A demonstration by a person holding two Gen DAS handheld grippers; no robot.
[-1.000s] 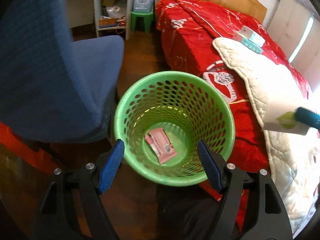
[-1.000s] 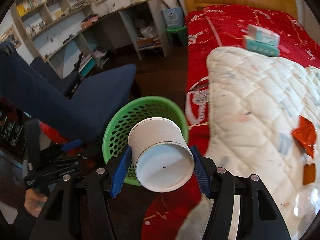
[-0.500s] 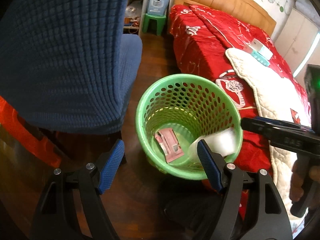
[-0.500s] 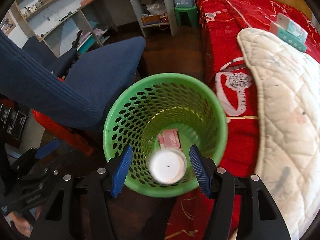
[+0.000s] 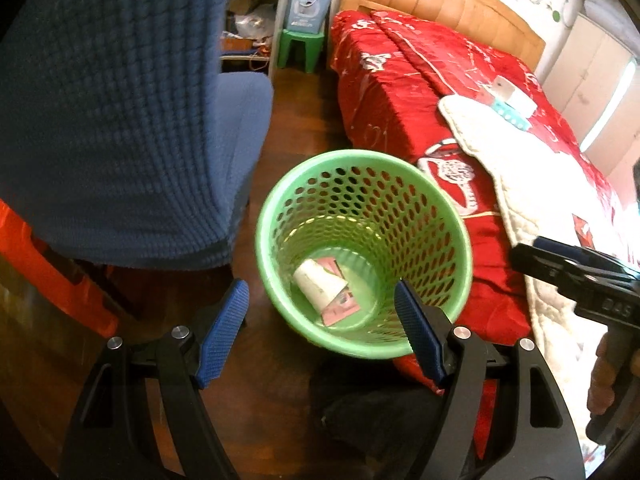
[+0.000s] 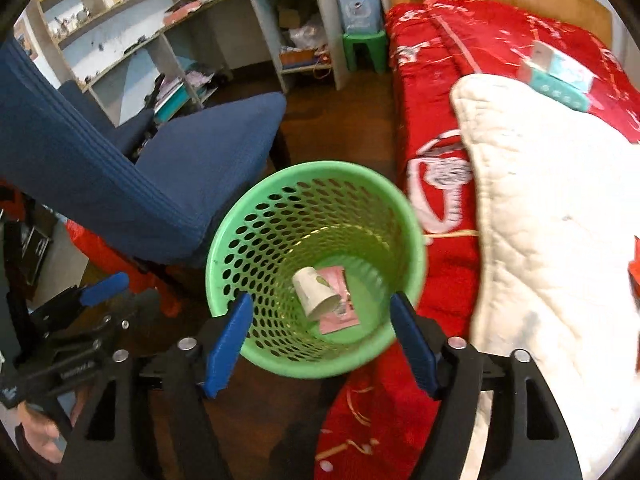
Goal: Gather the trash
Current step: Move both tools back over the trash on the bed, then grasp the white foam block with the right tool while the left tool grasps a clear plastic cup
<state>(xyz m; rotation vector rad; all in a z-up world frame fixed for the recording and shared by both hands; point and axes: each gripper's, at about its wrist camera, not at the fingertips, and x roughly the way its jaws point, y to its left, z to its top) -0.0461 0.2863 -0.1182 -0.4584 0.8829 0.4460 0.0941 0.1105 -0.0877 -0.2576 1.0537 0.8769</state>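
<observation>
We have the right gripper [image 6: 320, 340] with jaws just opened and holding nothing; the paper cup [image 6: 316, 292] lies on its side at the bottom of the green basket [image 6: 224, 248], frame centre; next trash, the red wrapper [image 6: 634, 272], sits at the right edge, nearest this claw.

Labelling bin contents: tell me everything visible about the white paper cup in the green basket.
The paper cup is white, with a small green mark on its side, and looks like thin paperboard. It lies tipped on its side at the bottom of the green basket, open mouth toward the camera in the right wrist view. It rests partly on a pink wrapper. It appears intact. Nothing grips it; both sets of jaws are above the basket, apart from it.
</observation>
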